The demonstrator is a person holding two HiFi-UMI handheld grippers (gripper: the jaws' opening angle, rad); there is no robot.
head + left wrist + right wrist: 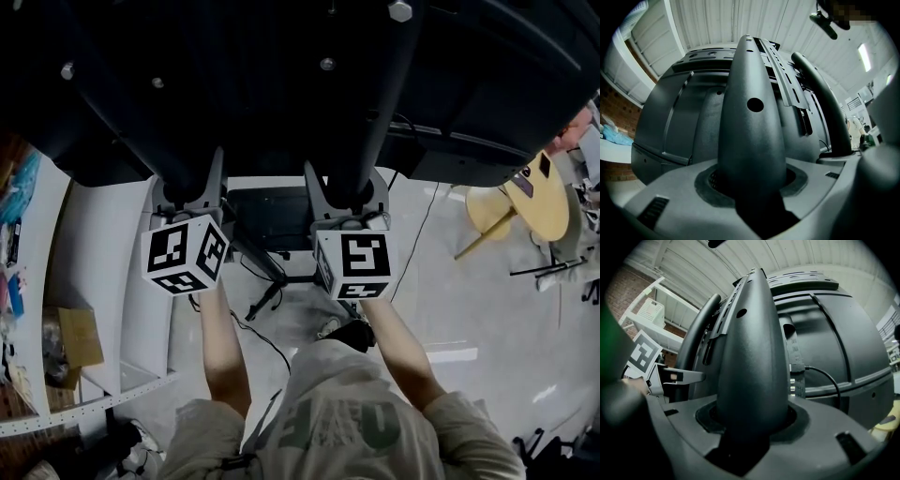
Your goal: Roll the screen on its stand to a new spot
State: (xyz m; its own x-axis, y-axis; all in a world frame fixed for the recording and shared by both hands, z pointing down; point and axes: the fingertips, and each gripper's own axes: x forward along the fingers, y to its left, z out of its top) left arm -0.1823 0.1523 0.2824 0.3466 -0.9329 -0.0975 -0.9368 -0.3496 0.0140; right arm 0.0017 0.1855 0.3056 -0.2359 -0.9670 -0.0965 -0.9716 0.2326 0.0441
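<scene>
Screen (281, 75) and its stand fill the top of the head view, black back toward the person, over a pale floor (487, 309) with a guitar (539, 192) off to the right. The left gripper (192, 192) and right gripper (349, 202) each meet one stand upright.

Left gripper view: the left gripper (750, 187) is clamped around the left upright (750, 131).

Right gripper view: the right gripper (752, 427) is clamped around the right upright (752, 357), and a cable (829, 378) plugs into the screen (834, 343).
</scene>
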